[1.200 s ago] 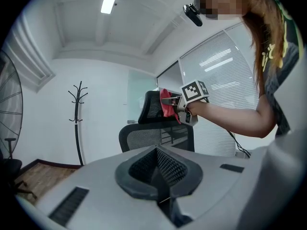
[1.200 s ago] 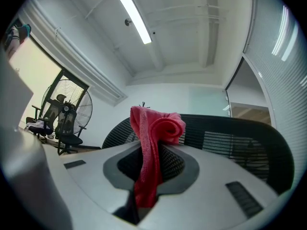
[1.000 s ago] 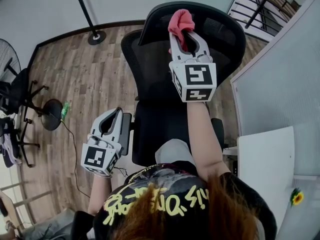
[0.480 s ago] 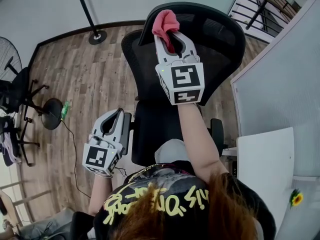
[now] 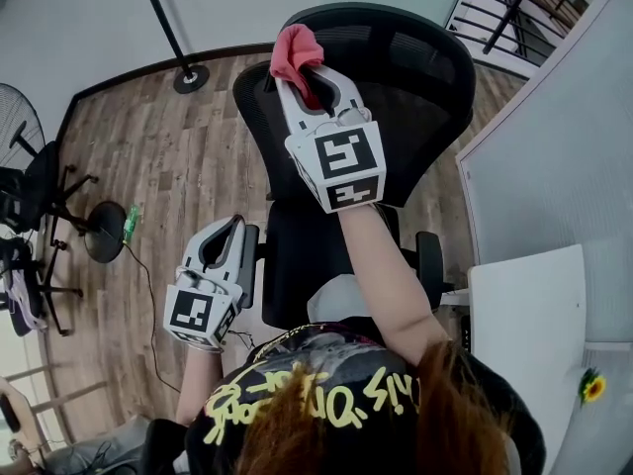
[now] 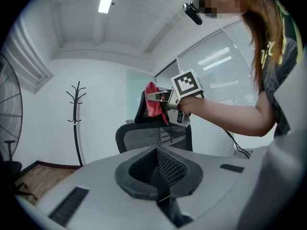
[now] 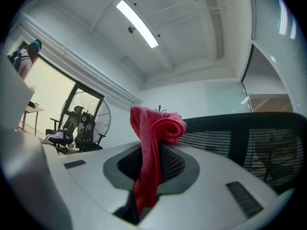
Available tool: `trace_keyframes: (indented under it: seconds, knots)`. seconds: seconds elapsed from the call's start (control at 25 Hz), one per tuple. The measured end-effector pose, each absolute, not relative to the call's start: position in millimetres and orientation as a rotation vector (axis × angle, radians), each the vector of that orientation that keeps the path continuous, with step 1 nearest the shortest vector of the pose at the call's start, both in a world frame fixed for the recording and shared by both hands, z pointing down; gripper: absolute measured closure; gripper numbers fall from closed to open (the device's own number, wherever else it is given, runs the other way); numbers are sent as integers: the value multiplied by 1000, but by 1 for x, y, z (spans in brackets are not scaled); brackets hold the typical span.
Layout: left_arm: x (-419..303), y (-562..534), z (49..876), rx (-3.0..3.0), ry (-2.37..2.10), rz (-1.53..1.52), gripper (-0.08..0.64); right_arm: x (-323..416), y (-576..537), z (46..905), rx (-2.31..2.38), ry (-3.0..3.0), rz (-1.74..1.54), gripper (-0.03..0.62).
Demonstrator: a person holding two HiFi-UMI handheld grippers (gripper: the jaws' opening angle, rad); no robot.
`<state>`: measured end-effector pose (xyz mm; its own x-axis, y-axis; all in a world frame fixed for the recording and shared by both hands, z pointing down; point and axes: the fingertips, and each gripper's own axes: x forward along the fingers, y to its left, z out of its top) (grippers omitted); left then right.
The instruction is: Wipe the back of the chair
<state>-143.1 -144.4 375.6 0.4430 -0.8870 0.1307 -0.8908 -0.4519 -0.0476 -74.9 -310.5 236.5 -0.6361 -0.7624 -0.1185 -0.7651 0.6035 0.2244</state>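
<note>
A black mesh office chair [image 5: 415,77] stands in front of me, its back [image 7: 254,138] facing me. My right gripper [image 5: 300,62] is shut on a red cloth [image 5: 295,49], pressed at the upper left edge of the chair back. The red cloth [image 7: 151,143] hangs folded between the jaws in the right gripper view. My left gripper [image 5: 233,228] is held low beside the chair's left armrest, shut with nothing between its jaws. From the left gripper view I see the right gripper [image 6: 160,99] and the cloth [image 6: 152,104] at the chair back [image 6: 144,110].
A coat stand [image 5: 176,43] rises at the back left on the wood floor. A floor fan [image 5: 15,117] and another chair [image 5: 40,196] stand at the left. A white desk [image 5: 519,325] and grey partition [image 5: 554,156] are at the right.
My right gripper has slid the red cloth leftward along the top of the chair back. The left gripper has stayed in place.
</note>
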Motion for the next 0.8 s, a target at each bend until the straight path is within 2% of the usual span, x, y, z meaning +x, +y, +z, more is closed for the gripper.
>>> trace_keyframes:
  seconds: [0.2, 0.8]
  knots:
    - [-140, -145, 373, 2655, -1619, 210, 566, -69, -293, 235, -1244, 2804, 385, 531]
    - [-133, -149, 376, 2675, -1572, 208, 566, 112, -285, 277, -1822, 2558, 553, 531]
